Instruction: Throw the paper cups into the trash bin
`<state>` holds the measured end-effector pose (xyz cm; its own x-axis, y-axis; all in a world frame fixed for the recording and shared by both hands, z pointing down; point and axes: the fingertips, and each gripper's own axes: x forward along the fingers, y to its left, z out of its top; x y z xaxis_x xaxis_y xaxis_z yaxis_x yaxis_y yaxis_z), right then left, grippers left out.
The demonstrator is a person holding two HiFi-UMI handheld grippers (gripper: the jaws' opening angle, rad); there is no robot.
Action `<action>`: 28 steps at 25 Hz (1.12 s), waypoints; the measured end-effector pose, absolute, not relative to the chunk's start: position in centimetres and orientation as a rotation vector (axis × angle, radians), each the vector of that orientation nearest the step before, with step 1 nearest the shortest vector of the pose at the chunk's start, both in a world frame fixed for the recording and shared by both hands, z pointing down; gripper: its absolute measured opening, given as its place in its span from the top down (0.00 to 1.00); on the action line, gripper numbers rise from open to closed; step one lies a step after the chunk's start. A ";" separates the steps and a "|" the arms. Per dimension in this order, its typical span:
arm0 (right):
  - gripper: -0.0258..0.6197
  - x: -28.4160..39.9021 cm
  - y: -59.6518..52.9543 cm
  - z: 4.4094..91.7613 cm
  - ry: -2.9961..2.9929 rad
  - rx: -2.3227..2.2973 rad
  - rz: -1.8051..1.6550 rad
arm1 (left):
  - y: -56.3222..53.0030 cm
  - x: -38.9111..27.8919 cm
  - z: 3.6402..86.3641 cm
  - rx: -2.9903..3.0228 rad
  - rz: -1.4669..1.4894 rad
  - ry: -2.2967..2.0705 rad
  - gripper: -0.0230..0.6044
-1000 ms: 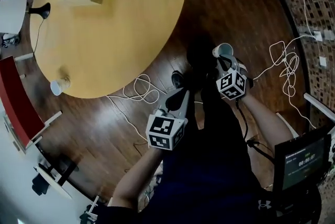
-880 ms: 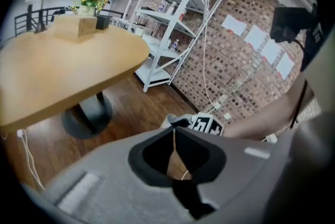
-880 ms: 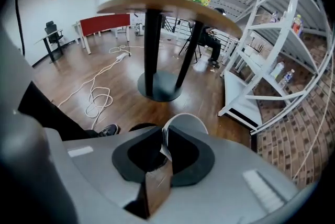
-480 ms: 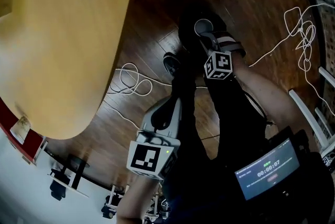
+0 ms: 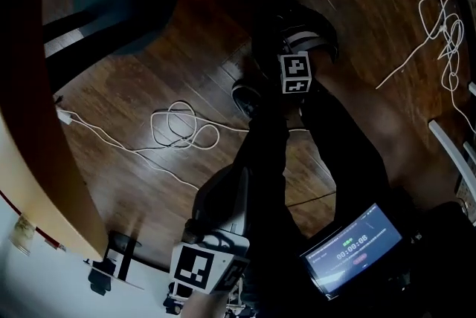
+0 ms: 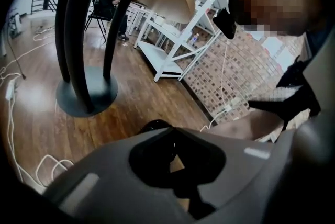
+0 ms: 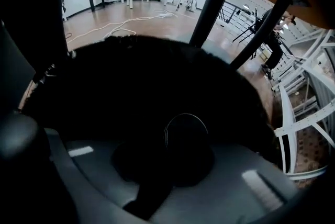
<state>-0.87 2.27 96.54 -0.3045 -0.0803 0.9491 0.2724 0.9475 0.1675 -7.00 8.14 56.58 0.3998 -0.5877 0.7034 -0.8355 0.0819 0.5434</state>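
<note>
Above dark trash bin [image 5: 264, 38] beside table: right gripper [image 5: 296, 38], clamped on paper cup [image 7: 186, 134], has swung away from tabletop, release likely next; left gripper [image 6: 175, 152] closed, empty

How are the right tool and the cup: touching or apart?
Touching. Right gripper view: the cup sits pinched between the right tool's dark jaws.
</note>
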 end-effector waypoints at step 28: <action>0.73 -0.6 2.2 96.3 -1.848 -0.011 -0.029 | 8.7 -6.1 54.3 1.549 0.232 -1.251 0.96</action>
<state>-0.61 2.21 96.30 -0.2743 -0.0079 0.9616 0.0224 0.9996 0.0146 -6.12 8.67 54.28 0.4281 -0.5798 0.6932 -0.7896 0.1332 0.5990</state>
